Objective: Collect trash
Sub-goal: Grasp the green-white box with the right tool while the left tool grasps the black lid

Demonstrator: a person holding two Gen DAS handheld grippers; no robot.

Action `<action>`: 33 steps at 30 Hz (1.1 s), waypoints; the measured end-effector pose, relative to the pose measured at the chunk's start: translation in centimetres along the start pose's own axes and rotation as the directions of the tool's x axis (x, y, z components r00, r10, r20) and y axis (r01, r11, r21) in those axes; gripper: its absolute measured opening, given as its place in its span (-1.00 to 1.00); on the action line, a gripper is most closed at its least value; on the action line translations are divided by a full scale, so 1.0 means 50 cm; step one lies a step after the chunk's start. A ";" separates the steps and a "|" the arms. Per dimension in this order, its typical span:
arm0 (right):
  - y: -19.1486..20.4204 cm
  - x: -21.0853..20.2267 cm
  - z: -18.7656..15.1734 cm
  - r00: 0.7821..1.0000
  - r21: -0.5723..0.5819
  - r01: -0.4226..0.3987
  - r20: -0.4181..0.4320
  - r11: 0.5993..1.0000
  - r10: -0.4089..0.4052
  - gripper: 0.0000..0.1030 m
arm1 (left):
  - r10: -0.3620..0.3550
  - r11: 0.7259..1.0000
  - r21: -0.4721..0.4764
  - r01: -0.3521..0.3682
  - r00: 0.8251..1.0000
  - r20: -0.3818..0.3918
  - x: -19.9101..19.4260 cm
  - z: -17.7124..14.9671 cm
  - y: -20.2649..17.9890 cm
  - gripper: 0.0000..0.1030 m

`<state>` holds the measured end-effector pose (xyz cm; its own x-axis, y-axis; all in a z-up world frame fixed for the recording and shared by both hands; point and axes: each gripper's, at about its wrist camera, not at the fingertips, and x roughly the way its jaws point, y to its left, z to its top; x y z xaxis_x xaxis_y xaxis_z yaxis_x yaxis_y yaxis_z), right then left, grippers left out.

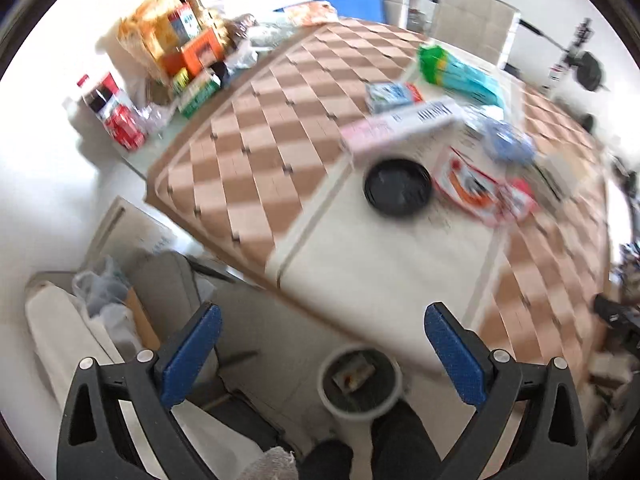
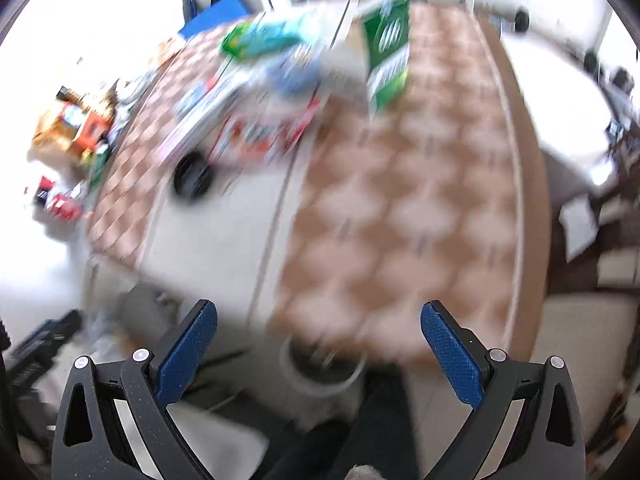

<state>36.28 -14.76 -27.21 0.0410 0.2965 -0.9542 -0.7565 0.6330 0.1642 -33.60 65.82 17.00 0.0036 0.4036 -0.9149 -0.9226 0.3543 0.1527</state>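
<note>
A: Both claws stand wide with nothing in them: left gripper (image 1: 322,344) and right gripper (image 2: 318,344), above the round waste bin (image 1: 360,384) at bottom centre, which has some scrap inside.

B: The trash sits upper right on the checkered tablecloth (image 1: 256,168): black lid (image 1: 398,187), red-and-white wrapper (image 1: 476,188), long pink box (image 1: 400,126).

A: I'd take the lid next, jaws straddling its rim.

B: The right view is badly smeared; the green carton (image 2: 390,52) is unreadable, the items blur together.
</note>
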 end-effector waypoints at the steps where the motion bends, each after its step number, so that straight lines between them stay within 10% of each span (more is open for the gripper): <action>1: -0.020 0.023 0.040 0.999 -0.018 0.019 0.026 1.000 -0.018 1.00 | 0.041 0.999 -0.006 -0.041 0.999 0.011 0.013 0.029 -0.031 1.00; 10: -0.085 0.243 0.265 0.988 -0.241 -0.022 0.146 0.970 0.059 1.00 | 0.151 0.989 0.004 -0.151 0.988 -0.023 0.152 0.128 -0.234 1.00; 18: -0.049 0.333 0.365 0.979 -0.388 -0.021 0.179 0.921 0.098 1.00 | 0.160 0.987 -0.020 -0.161 0.985 -0.059 0.211 0.122 -0.245 1.00; 28: -0.008 0.341 0.431 0.990 -0.257 -0.018 0.128 0.966 0.053 0.82 | -0.080 0.989 -0.141 0.045 0.964 -0.254 0.250 0.148 -0.249 1.00; 33: -0.011 0.332 0.445 0.995 -0.135 -0.015 0.096 0.991 0.028 0.81 | -0.080 0.992 -0.116 0.047 0.950 -0.300 0.291 0.172 -0.296 1.00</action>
<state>51.87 5.72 -37.58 0.0825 0.3816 -0.9206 -0.8380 0.5265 0.1432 -16.55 73.72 4.64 -0.0383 0.1017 -0.9941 -0.9600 0.2725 0.0648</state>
